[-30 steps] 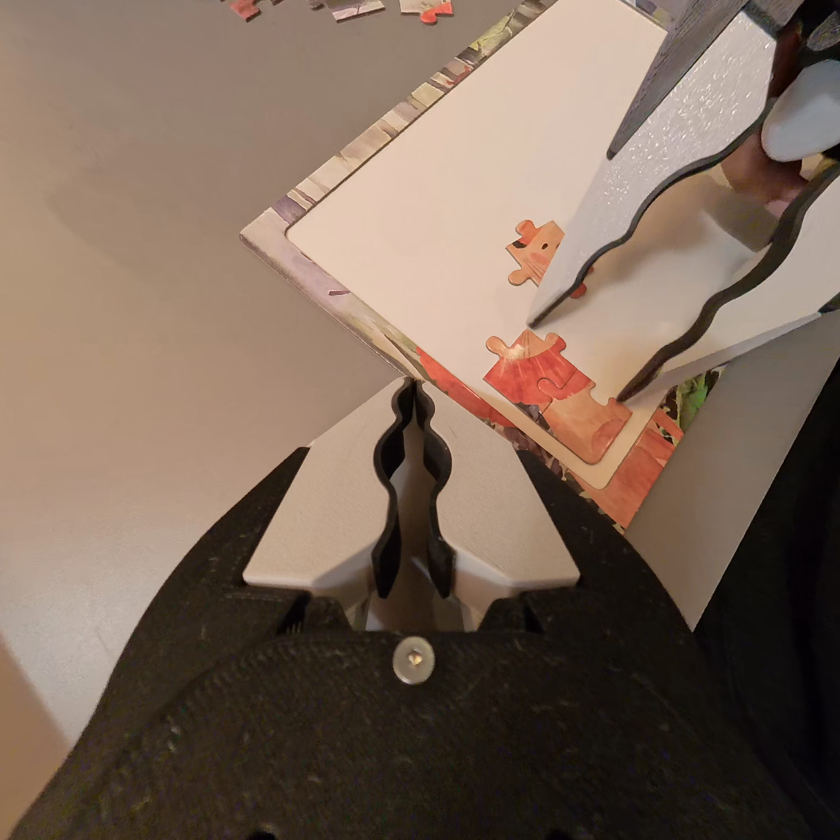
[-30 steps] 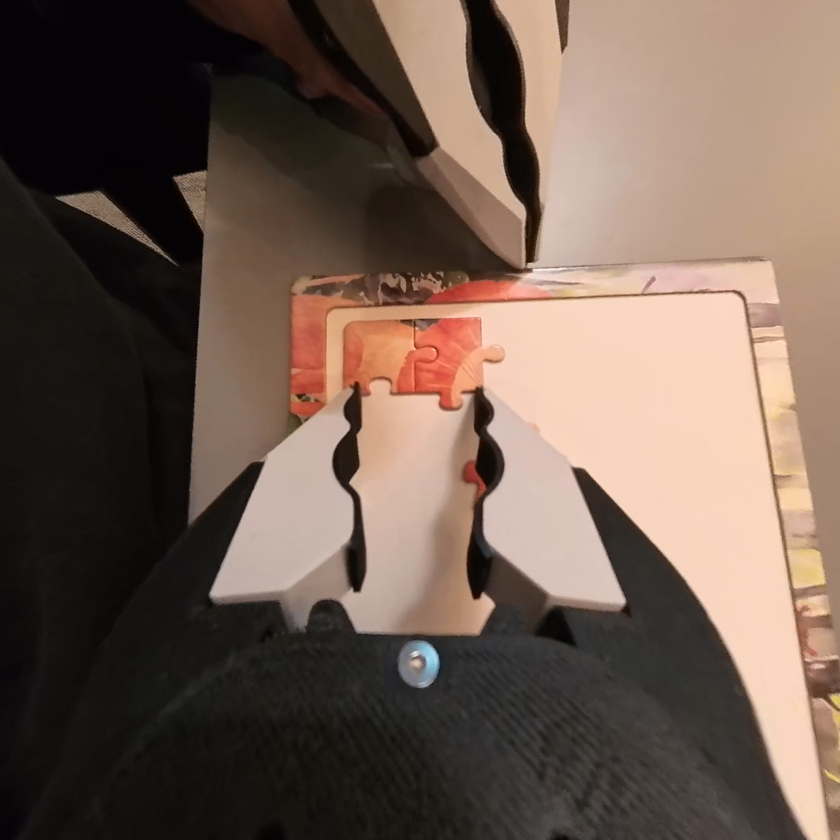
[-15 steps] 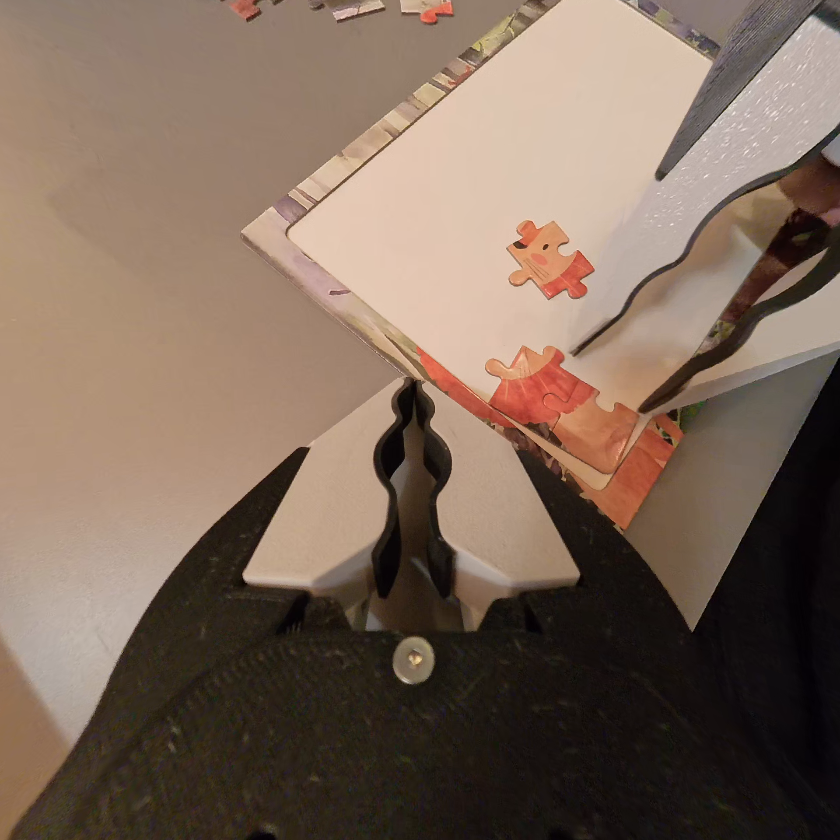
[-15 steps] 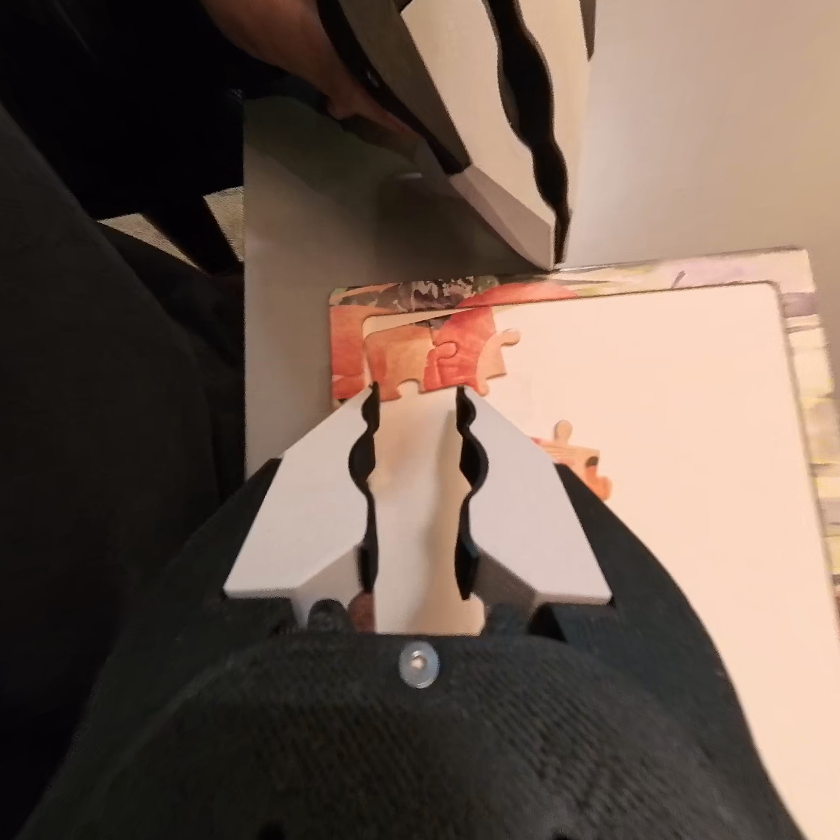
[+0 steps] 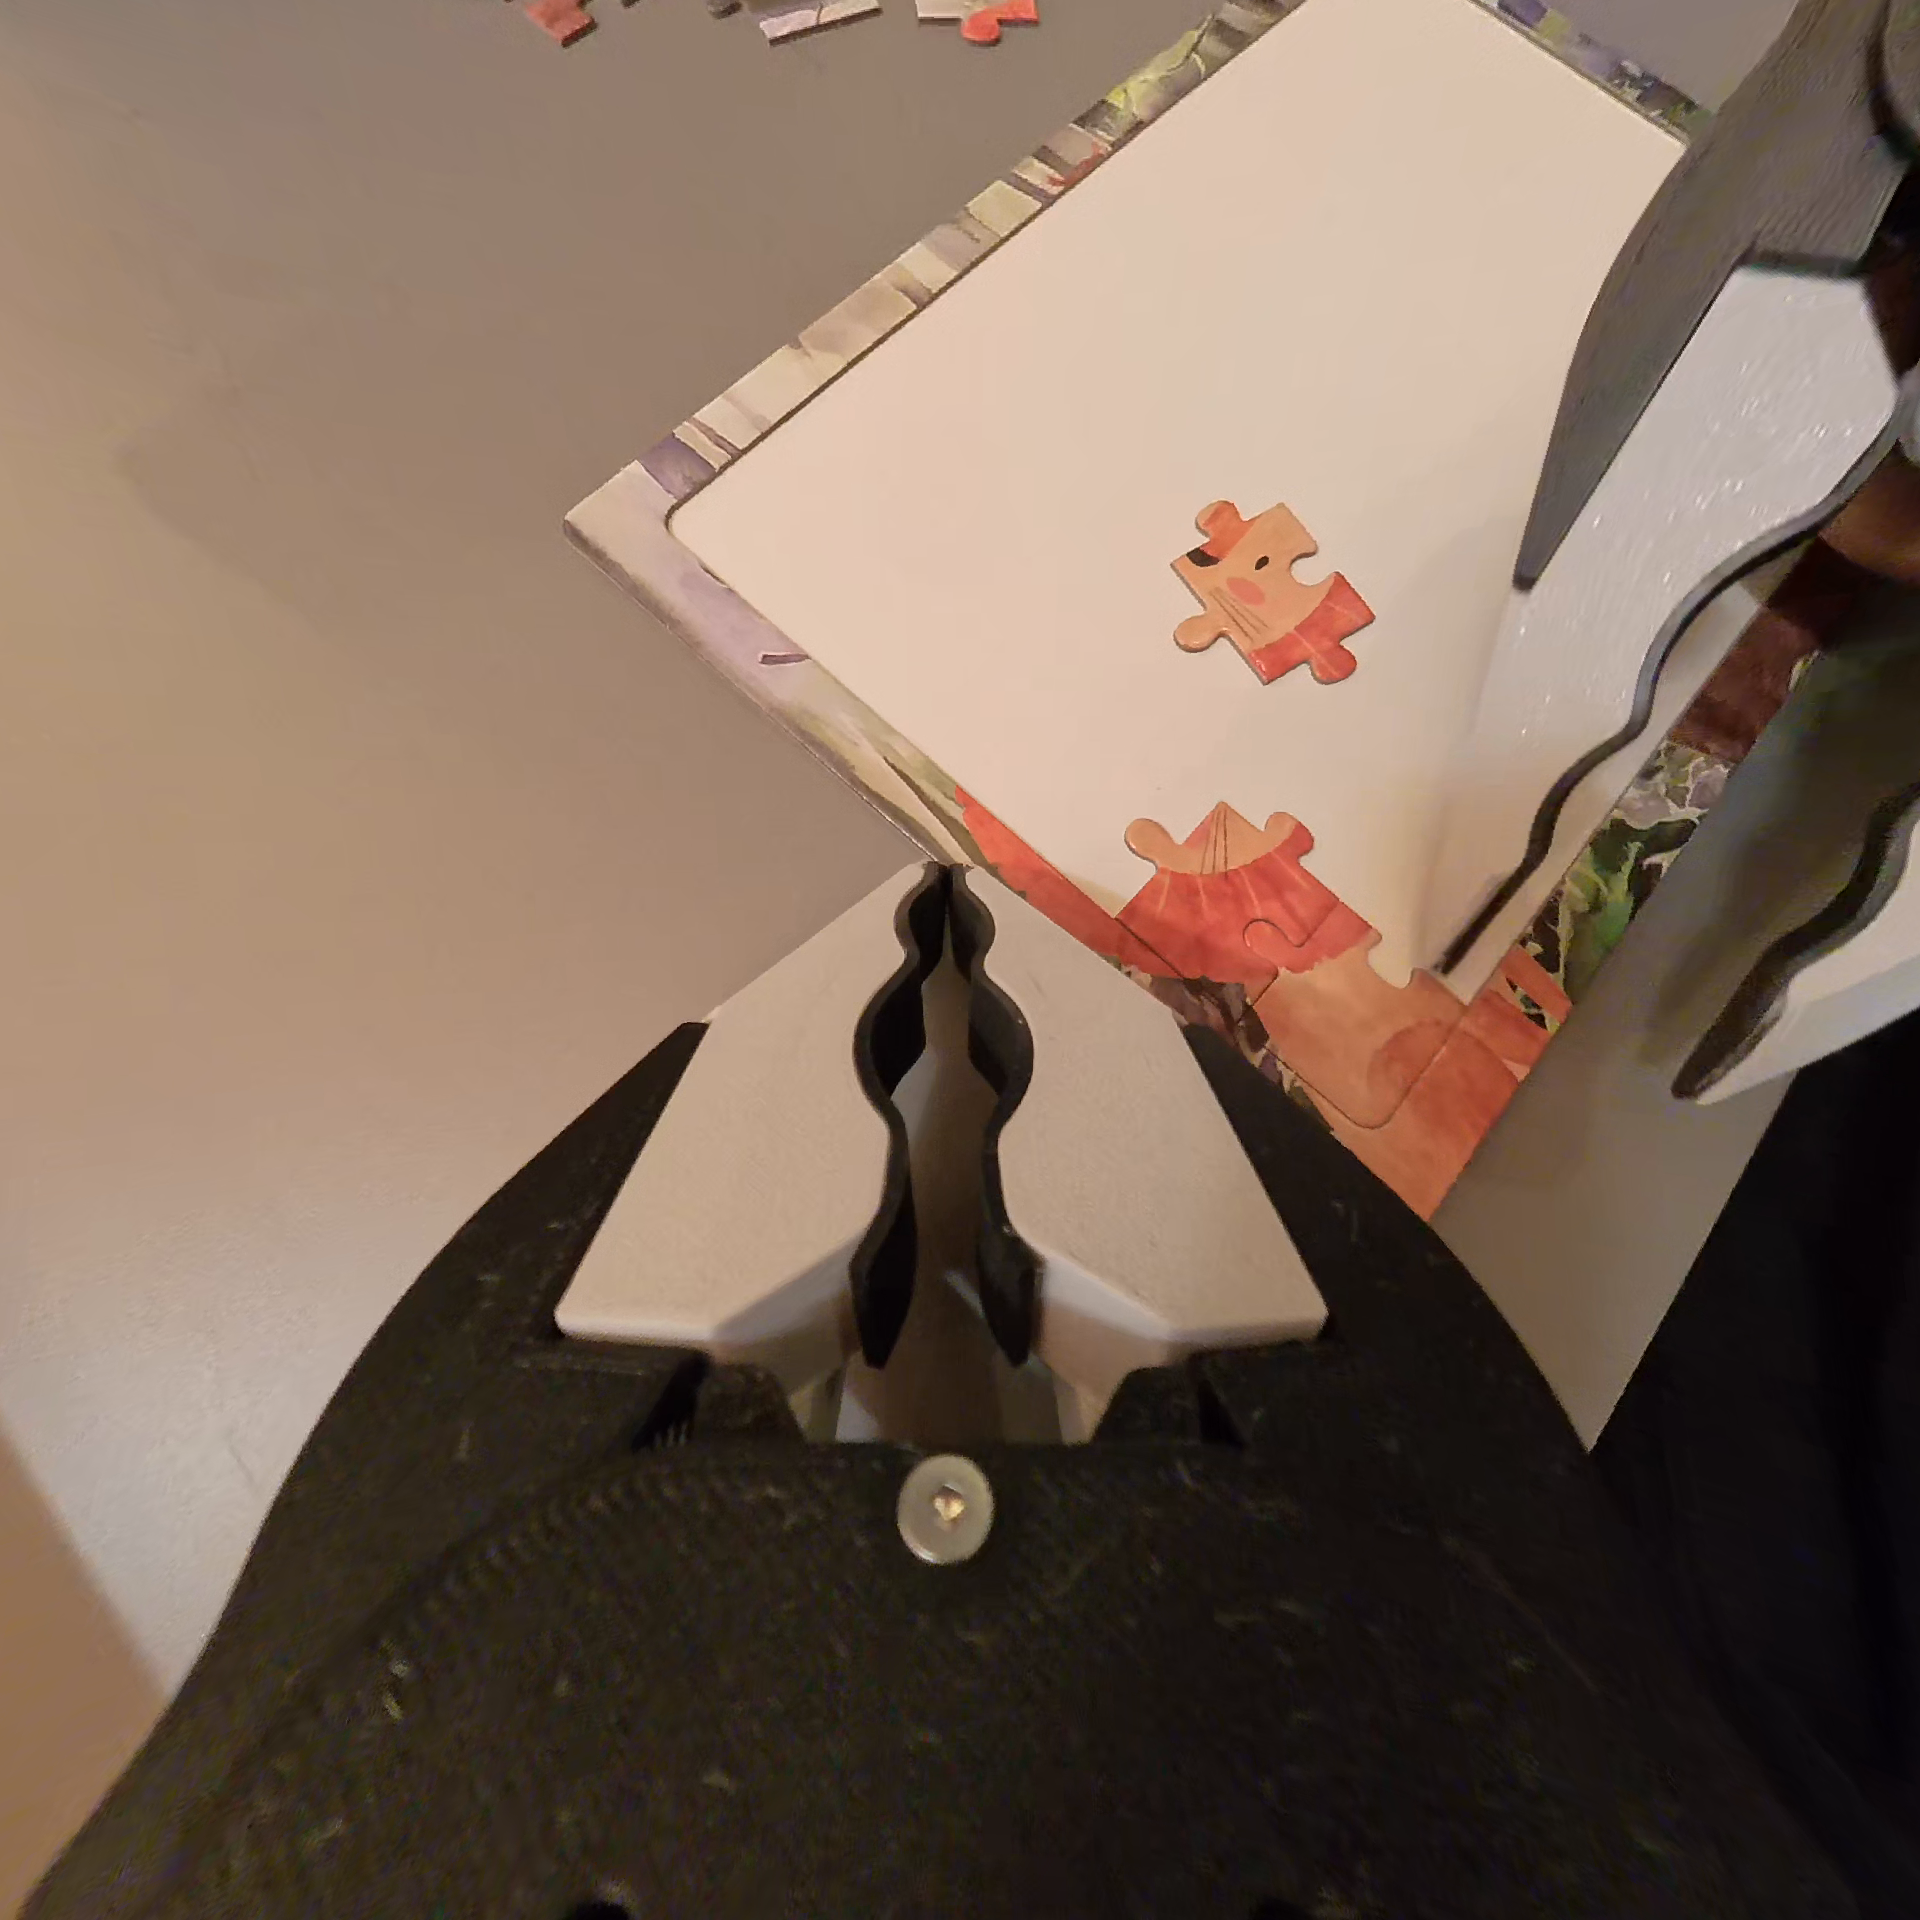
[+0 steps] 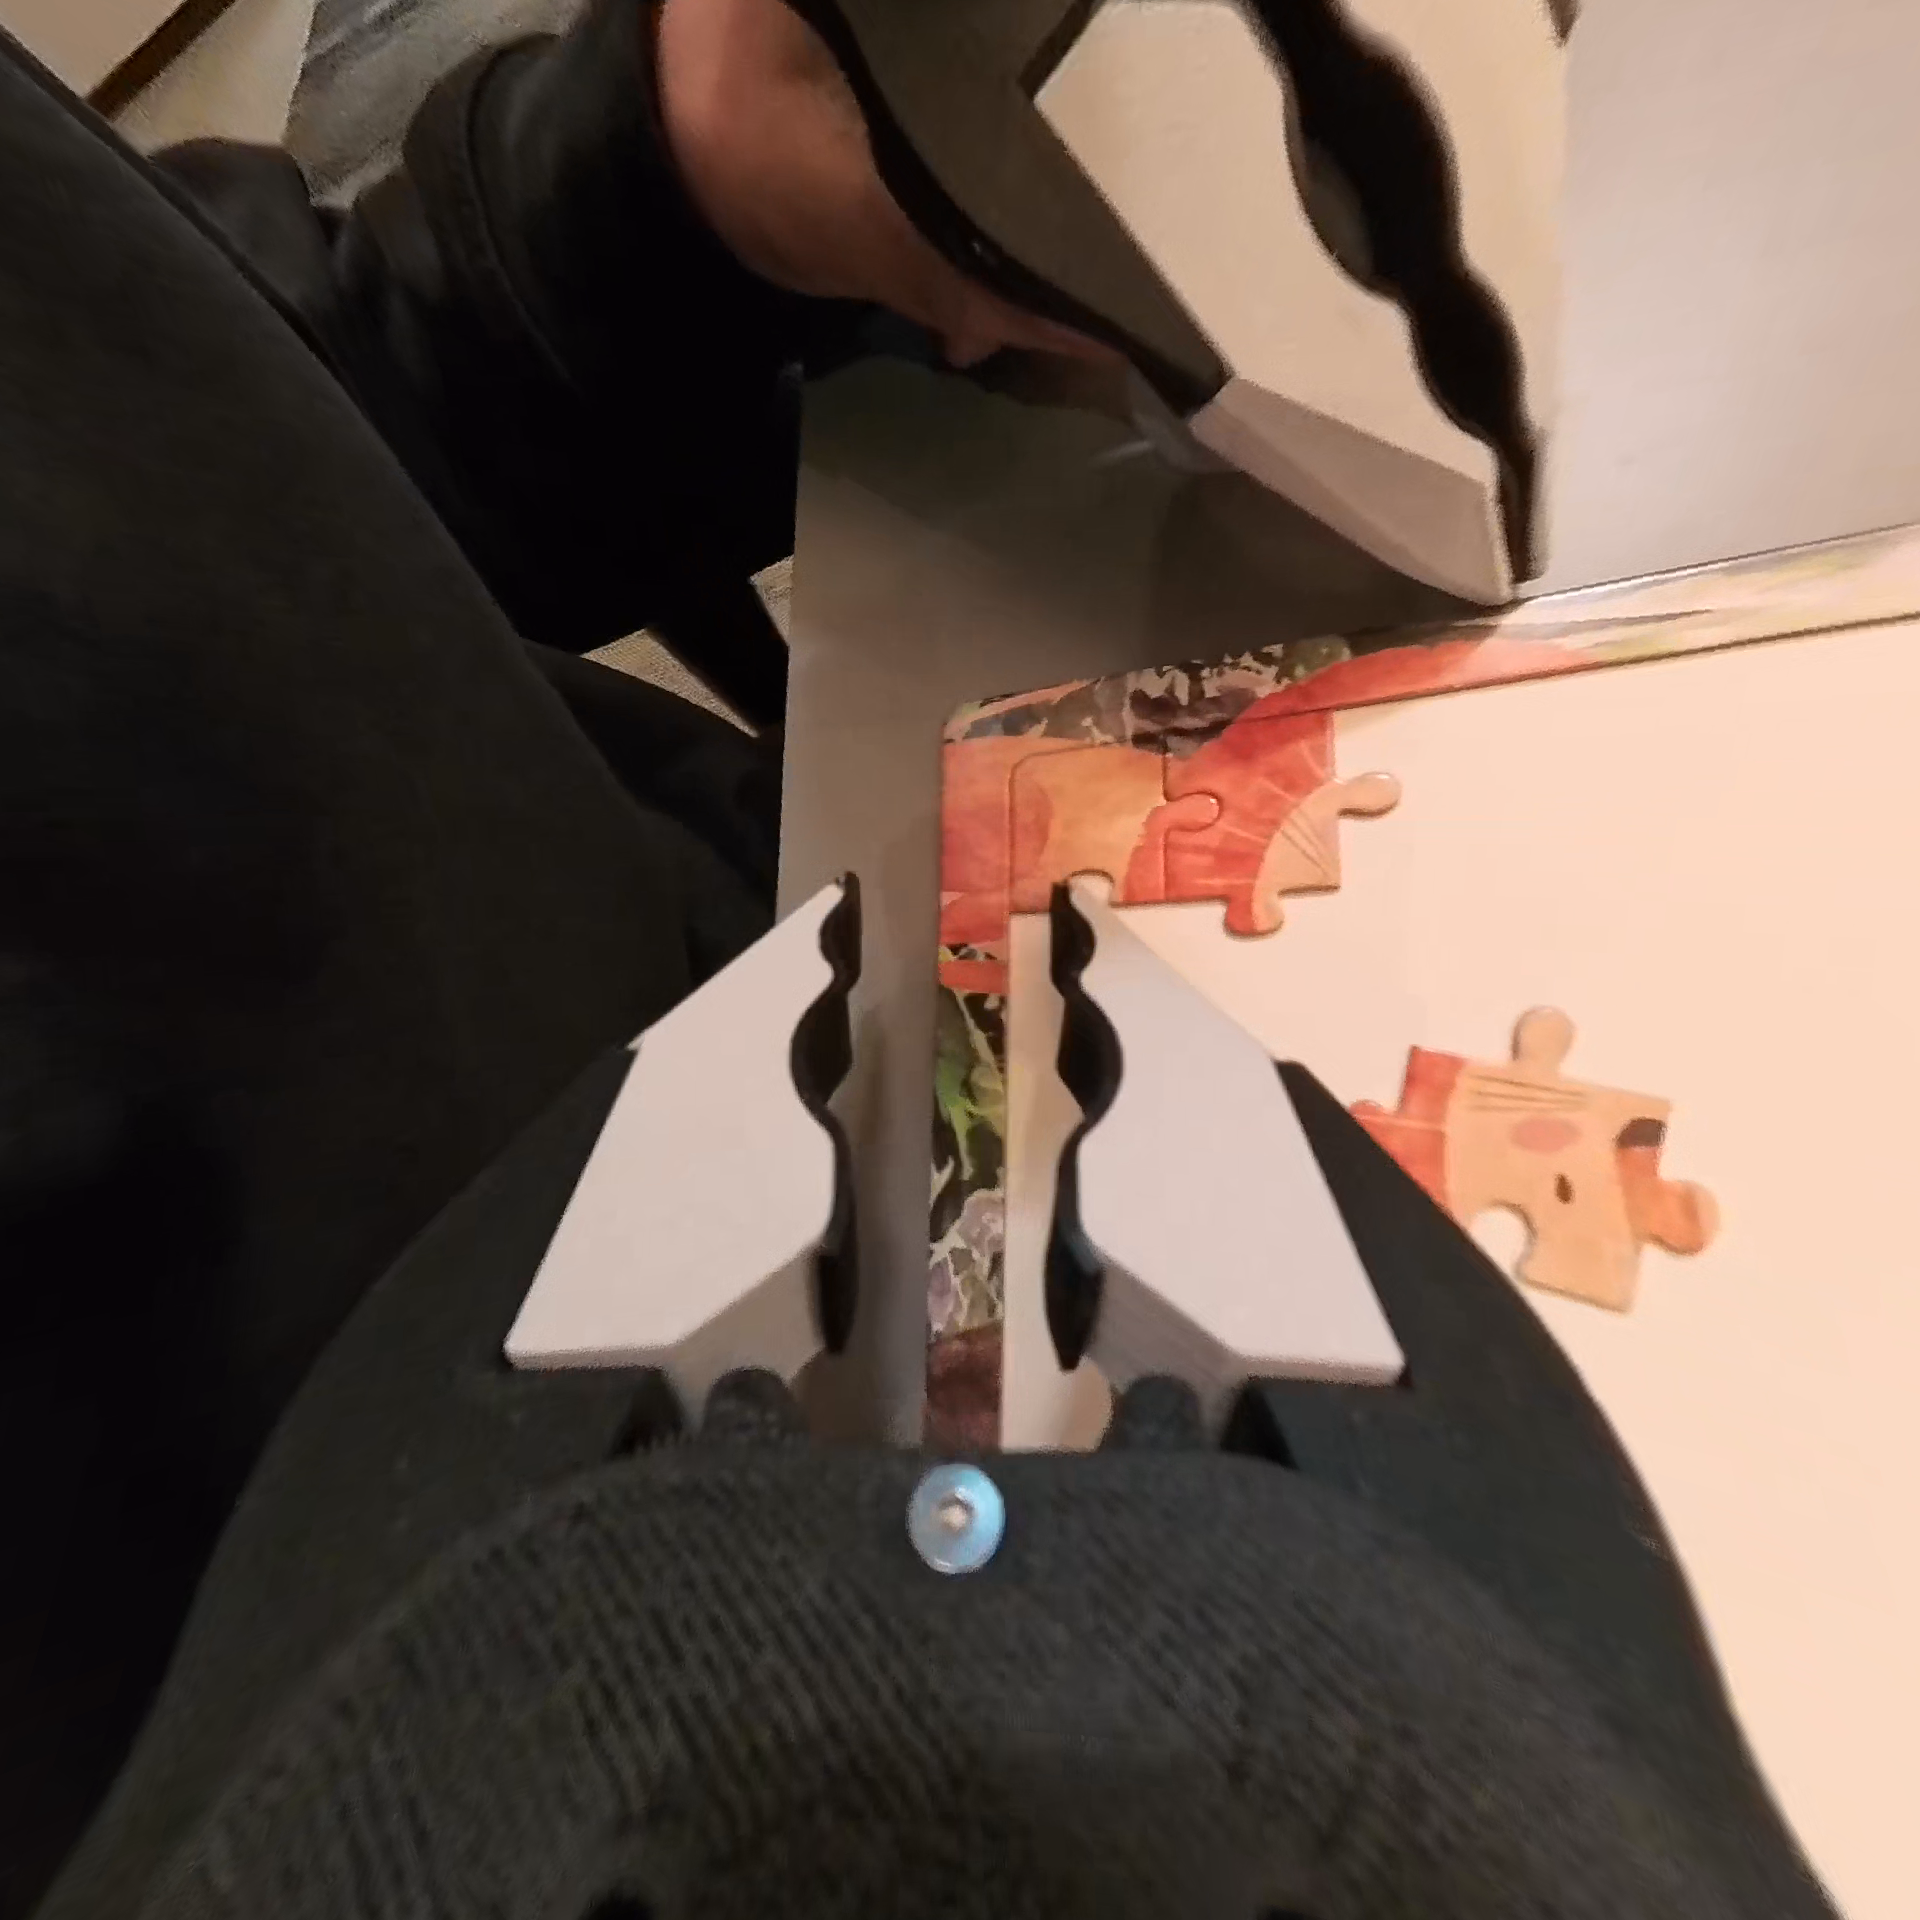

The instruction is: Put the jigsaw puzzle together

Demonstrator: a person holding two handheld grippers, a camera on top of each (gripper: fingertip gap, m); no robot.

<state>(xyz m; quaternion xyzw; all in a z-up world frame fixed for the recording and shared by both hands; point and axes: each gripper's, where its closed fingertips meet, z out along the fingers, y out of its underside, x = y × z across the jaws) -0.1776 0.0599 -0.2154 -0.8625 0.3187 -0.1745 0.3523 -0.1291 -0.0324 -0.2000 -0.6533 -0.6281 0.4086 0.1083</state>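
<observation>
Progress: two joined pieces (image 5: pixel 1262 935) seated in near corner of puzzle tray (image 5: pixel 727 634); rest of tray bare. One loose piece (image 5: pixel 1268 594) lies unjoined nearby on tray; more pieces (image 5: pixel 810 12) far off tray. Left gripper (image 5: pixel 948 883) closed, empty, at tray edge. Right gripper (image 6: pixel 956 899) parted, empty, over same corner.

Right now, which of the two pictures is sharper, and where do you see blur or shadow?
Left wrist view: sharp; the loose orange cat-face puzzle piece is crisp, and a soft shadow lies on the grey tabletop. Right wrist view: softer, with the other gripper above smeared by motion blur.
</observation>
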